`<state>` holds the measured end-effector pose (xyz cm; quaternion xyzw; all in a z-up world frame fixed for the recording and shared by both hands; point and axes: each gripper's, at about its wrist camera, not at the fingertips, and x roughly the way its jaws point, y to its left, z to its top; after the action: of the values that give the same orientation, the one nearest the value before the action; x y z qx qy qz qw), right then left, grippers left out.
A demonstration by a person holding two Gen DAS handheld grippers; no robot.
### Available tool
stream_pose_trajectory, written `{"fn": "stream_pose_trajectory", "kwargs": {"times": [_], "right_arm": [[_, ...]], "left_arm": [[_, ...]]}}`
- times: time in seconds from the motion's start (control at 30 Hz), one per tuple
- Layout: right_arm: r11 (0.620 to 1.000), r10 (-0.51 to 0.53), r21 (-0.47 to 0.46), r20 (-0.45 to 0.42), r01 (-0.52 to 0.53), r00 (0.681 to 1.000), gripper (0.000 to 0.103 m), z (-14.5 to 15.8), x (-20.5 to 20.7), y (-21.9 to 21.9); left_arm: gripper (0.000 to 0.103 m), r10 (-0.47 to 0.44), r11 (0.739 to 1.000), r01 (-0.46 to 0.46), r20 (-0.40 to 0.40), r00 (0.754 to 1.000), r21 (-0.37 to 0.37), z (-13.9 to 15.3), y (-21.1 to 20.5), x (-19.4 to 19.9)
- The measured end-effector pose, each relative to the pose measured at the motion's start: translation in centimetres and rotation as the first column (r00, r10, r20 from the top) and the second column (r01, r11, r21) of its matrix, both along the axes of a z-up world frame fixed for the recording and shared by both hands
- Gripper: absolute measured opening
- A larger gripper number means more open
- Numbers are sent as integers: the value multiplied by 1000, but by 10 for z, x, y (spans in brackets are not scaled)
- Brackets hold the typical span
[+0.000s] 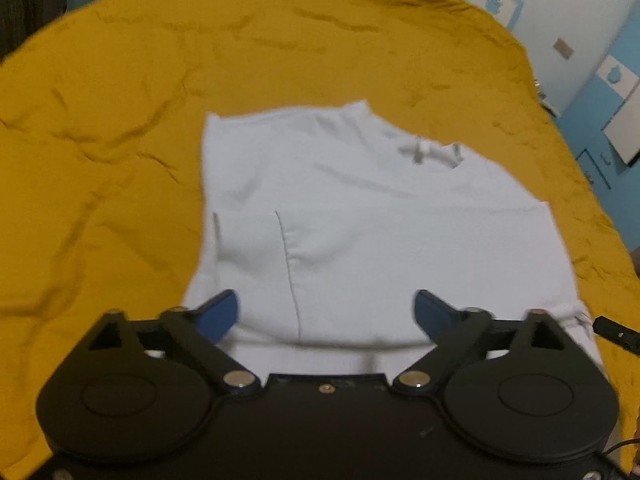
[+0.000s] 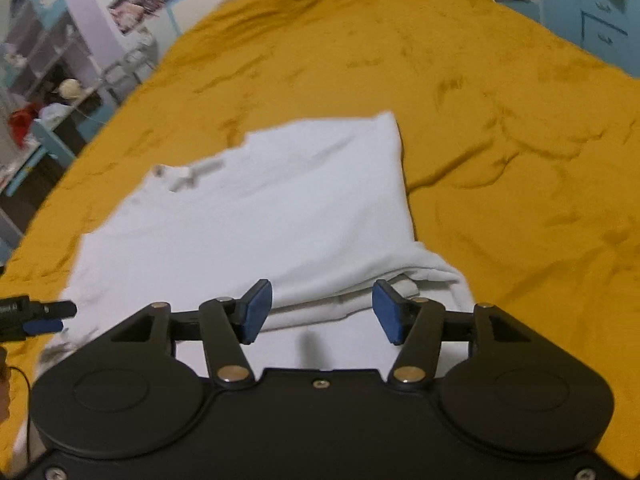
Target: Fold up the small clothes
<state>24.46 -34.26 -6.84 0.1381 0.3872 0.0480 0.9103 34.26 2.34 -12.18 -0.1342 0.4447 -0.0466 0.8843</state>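
Left wrist view: one white shirt [image 1: 360, 220] lies flat on a yellow blanket [image 1: 120, 120], partly folded, with its left side turned in so a straight edge runs down that side. A sleeve is laid over the front, its seam a thin grey line near the lower left. The collar, with a small grey label inside, sits at the far right of the shirt. The left gripper [image 1: 326, 316] hangs above the near hem, level and pointing along the shirt toward the collar. Its two blue pads [image 1: 218, 316] are spread wide and grip nothing; the cloth lies loose under them. At the right edge the tip of the other gripper shows beside the hem.

In the right wrist view the same shirt [image 2: 260, 216] lies on the blanket [image 2: 500, 120], collar at far left, a folded straight edge on the right. Layers of cloth bunch at the near right corner. The right gripper [image 2: 322, 312] hovers over that bunched hem, its two blue pads [image 2: 256, 312] well apart and empty. The frames are somewhat blurred. Count: one shirt, two grippers.
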Motion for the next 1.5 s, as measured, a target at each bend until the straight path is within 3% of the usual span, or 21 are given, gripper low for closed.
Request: {"fn": "stream_pose_trajectory", "kwargs": {"times": [0.13,0.3,0.53,0.57,0.63,0.73,0.87,1.13,1.2,1.27,1.3,1.33,1.5], "right_arm": [[996,76,-38,37,-75,996,64,31,-60,-7],[992,122,-25,24,-122,992,66,36,-138,-26],[995,99,-25,-3,-99,995,77,21,-221,-58],[995,95,-28,-4,-95,995,82,18,-230,-61],[995,97,-34,-1,-97,995,82,13,-243,-63],[993,113,-28,-13,-113,994,82,3,-247,-63],[995,103,0,-24,-103,994,82,-10,-249,-63],[985,165,57,-42,-162,985,82,-18,-248,-56],[980,186,79,-50,-182,981,75,-20,-250,-53],[978,196,82,-57,-191,979,72,-21,-251,-49],[979,192,79,-54,-188,980,68,-22,-252,-48],[980,186,78,-54,-182,981,63,-22,-252,-48],[981,152,128,-66,-143,986,28,-20,-253,-56]], "left_arm": [[103,-44,999,44,33,998,5,21,6,-53],[103,-65,998,65,-2,998,5,16,21,-131],[103,-9,994,4,-40,999,-113,-3,53,-237],[103,4,991,-10,-45,999,-132,-8,56,-248],[103,13,986,-21,-53,999,-164,-16,60,-266],[103,33,983,-44,-63,997,-178,-27,62,-282],[103,-3,969,-10,-49,999,-248,-41,64,-290],[103,-41,952,25,-45,998,-304,-47,68,-285],[95,-47,948,29,-47,998,-316,-47,68,-287],[68,-63,952,42,-58,996,-302,-49,67,-289],[60,-69,954,47,-62,996,-295,-49,67,-290],[43,-74,957,51,-70,995,-286,-49,66,-290],[26,-81,949,52,-81,993,-311,-47,69,-291]]}}
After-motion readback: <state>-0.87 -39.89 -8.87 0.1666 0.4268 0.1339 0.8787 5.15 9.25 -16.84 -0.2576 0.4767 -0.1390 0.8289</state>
